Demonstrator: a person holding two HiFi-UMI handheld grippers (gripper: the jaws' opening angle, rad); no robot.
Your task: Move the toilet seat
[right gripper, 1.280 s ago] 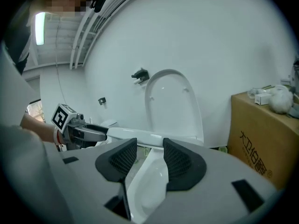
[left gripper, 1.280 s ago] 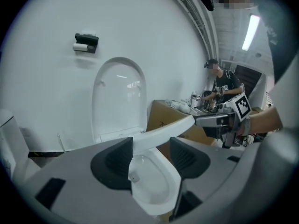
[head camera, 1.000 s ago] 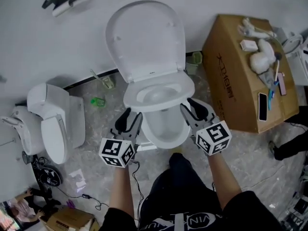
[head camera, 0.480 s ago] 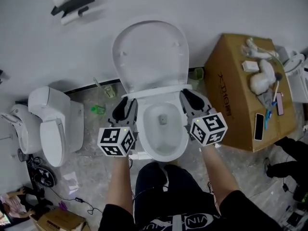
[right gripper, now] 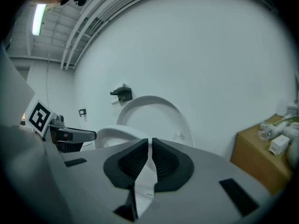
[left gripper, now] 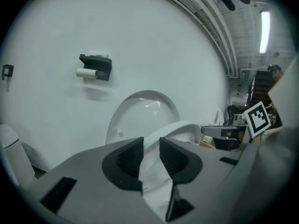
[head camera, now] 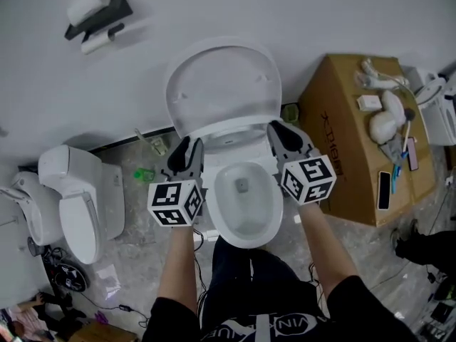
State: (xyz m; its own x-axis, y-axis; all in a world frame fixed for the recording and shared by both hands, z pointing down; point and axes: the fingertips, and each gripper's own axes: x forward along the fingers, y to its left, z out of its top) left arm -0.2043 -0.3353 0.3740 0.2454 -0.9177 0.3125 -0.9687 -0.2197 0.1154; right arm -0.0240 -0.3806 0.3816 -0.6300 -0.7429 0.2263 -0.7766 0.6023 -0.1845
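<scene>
The toilet seat (head camera: 235, 135) is held half raised above the bowl (head camera: 246, 216), its sides pinched by the left tool (head camera: 187, 153) and the right tool (head camera: 280, 135), with jaws closing on it, so it is kept level.

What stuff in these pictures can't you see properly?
Head view: small things on the cardboard box, too small to name.
Head view: grey spot in the toilet bowl, too small to tell.
Head view: seat hinges, hidden behind the raised toilet seat.
Head view: floor clutter, cut off at the bottom-left corner.
</scene>
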